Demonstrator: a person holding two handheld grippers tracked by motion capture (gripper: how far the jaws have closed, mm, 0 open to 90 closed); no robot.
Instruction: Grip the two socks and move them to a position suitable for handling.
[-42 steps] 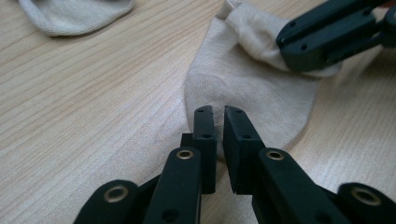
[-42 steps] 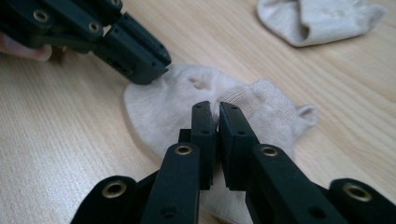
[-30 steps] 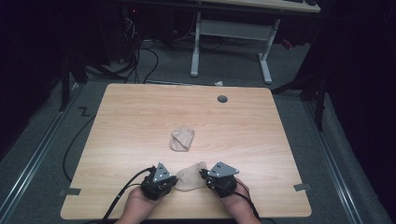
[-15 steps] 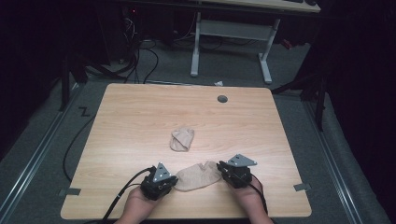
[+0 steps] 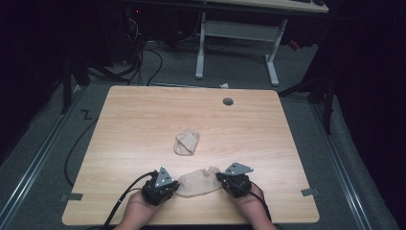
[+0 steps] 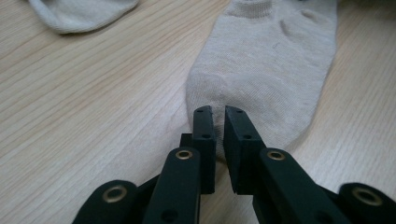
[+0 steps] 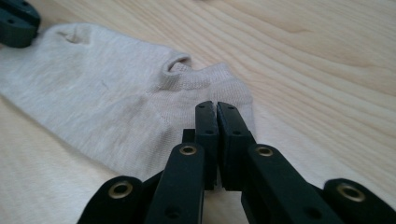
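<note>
Beige sock [image 5: 197, 182] lay flat on the surface [image 5: 143, 120], near its front edge, stretched sideways between the two tools. Left tool [image 5: 173, 188] was pinched narrow on the toe end; in the left gripper view the fabric rose into the slim gap between the jaws, so I judged it held. Right tool [image 5: 221, 178] had just been closing, and in the right gripper view the jaws stood almost together over the cuff end of the sock [image 7: 116, 102], cloth caught between them. A grip at each end, pulled apart, read as smoothing the sock out, probably ahead of folding or pairing. Second sock [image 5: 186, 143], bunched, sat beyond the stretched sock, toward the middle of the surface, apart from it. The high view gave the whole layout and both hands behind the sock. The left gripper view gave the weave and heel shaping [image 6: 261, 60], plus a corner of the bunched sock [image 6: 79, 14] beyond. The right gripper view added the open cuff mouth [image 7: 180, 65] and the other tool's tip [image 7: 16, 21] at the sock's far end.
</note>
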